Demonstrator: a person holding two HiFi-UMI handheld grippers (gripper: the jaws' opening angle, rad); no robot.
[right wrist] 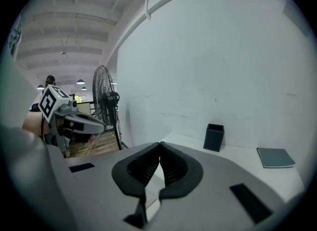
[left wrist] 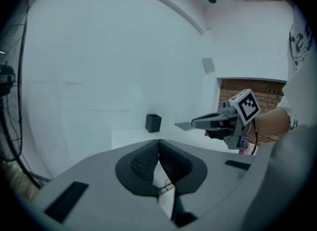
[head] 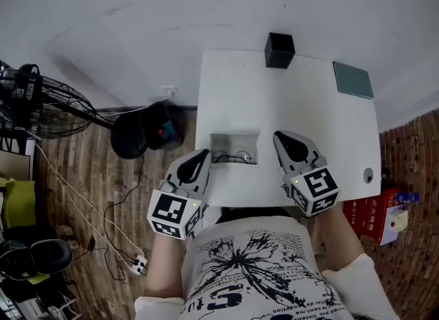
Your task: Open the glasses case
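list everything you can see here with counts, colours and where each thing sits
square white table: 1, white, centre, against the wall
pale grey glasses case: 1, grey, table's near edge, between the grippers
thin-framed glasses: 1, dark, in the case
black square pen pot: 1, black, table's far edge
flat grey-green notebook: 1, grey-green, table's far right corner
black wire-cage floor fan: 1, black, floor at left
red cardboard box: 1, red, floor right of the table
white power strip: 1, white, wooden floor at left, among cables
left gripper: 1, grey, jaws together, empty
right gripper: 1, grey, jaws together, empty
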